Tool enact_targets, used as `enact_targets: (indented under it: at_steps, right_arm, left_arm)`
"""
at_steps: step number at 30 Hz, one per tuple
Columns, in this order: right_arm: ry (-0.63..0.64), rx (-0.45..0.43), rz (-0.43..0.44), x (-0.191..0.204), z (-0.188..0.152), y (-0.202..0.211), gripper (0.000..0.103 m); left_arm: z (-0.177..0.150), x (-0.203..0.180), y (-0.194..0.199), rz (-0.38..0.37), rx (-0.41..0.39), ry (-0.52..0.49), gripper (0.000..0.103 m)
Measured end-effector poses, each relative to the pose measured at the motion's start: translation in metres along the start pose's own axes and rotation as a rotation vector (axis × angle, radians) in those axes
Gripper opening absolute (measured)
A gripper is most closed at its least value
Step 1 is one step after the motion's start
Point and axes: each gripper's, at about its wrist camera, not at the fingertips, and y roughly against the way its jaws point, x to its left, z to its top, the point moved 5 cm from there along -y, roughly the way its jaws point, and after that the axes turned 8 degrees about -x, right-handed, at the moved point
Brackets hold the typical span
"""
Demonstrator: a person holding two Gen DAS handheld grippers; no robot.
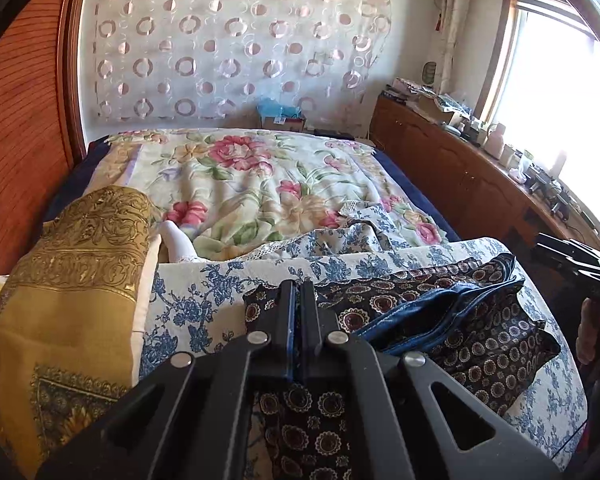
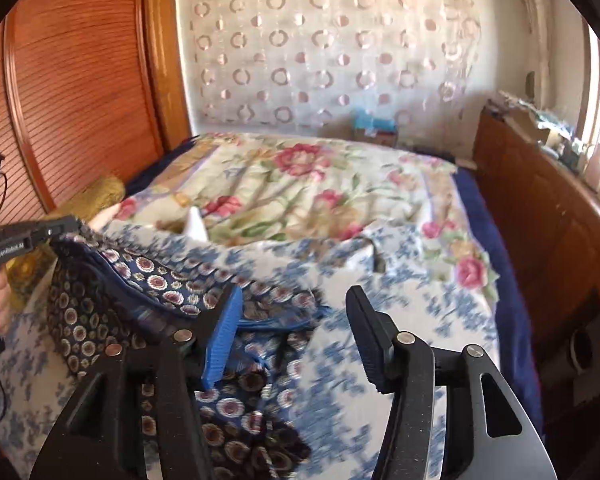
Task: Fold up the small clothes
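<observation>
A small dark garment with round flower medallions and blue trim [image 1: 452,320] lies crumpled on the blue-and-white floral cloth [image 1: 204,292] on the bed. My left gripper [image 1: 298,292] is shut on the garment's left edge and holds it up; in the right wrist view the left gripper [image 2: 66,229] shows at far left with the lifted garment [image 2: 148,280] hanging from it. My right gripper [image 2: 294,300] is open and empty, its jaws wide apart just above the garment's right part. It shows at the right edge of the left wrist view [image 1: 572,260].
A gold patterned cushion [image 1: 72,280] sits left of the garment. A flowered quilt [image 1: 260,184] covers the bed beyond. A white sock-like item [image 1: 178,246] lies at the quilt's edge. A wooden cabinet [image 1: 460,172] with clutter runs along the right, a slatted wardrobe [image 2: 72,92] on the left.
</observation>
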Motion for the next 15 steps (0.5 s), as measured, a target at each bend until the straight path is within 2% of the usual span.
enact_targets:
  at_steps: [4, 5, 8, 14, 15]
  right_arm:
    - [0.007, 0.009, 0.063, 0.001, -0.009, 0.005, 0.055]
    - [0.01, 0.022, 0.083, 0.003, -0.015, 0.005, 0.055]
    - [0.032, 0.073, 0.123, 0.012, -0.031, -0.002, 0.055]
    - [0.083, 0.155, 0.157, 0.024, -0.052, -0.027, 0.054]
    - [0.086, 0.171, 0.161, 0.024, -0.053, -0.033, 0.049]
  left_arm:
    - [0.004, 0.0, 0.0, -0.033, 0.01, 0.003, 0.002]
    - [0.005, -0.001, 0.003, -0.036, 0.009, 0.0, 0.008]
    - [0.011, -0.006, 0.015, -0.029, -0.023, -0.029, 0.04]
    - [0.013, -0.009, 0.032, -0.03, -0.051, -0.056, 0.051]
    - [0.01, -0.009, 0.032, -0.03, -0.044, -0.057, 0.051]
